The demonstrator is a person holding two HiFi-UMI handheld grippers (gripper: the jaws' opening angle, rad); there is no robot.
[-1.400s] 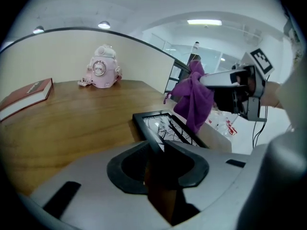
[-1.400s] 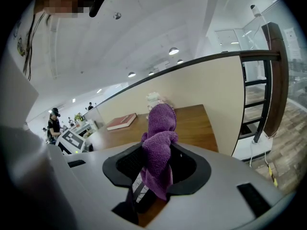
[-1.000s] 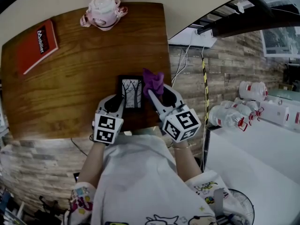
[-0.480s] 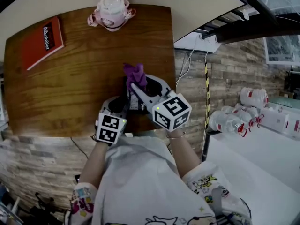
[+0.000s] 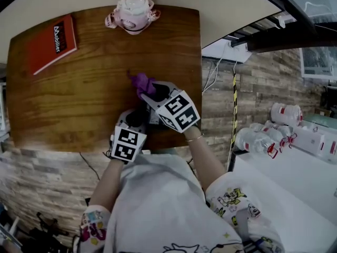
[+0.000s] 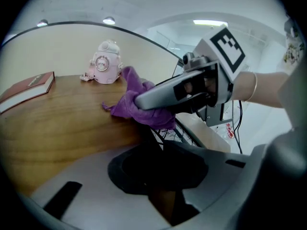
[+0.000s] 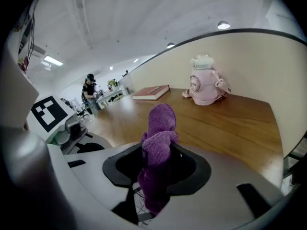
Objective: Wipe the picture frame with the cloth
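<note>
The left hand-held gripper [image 6: 154, 150] sits at the desk's [image 5: 79, 99] near edge, jaws almost together on the dark edge of the frame [image 6: 169, 136]. From its own view it seems to be clamping the frame, though the contact is in shadow. The frame stands near that edge, just right of the middle, and only a strip of its tree drawing shows past the jaws.

The right hand-held gripper [image 7: 156, 157] reaches across from the right with its jaws pinched tight on the cloth [image 7: 160, 128]. The cloth is bunched and sticks up past the fingertips. The lower folds hang against the frame's face, and the free end pokes out over the wood to the left.

At the far side of the desk lie a red book [image 5: 52, 41] on the left and a pink toy [image 5: 134, 9] by the middle, both well apart from the grippers.
</note>
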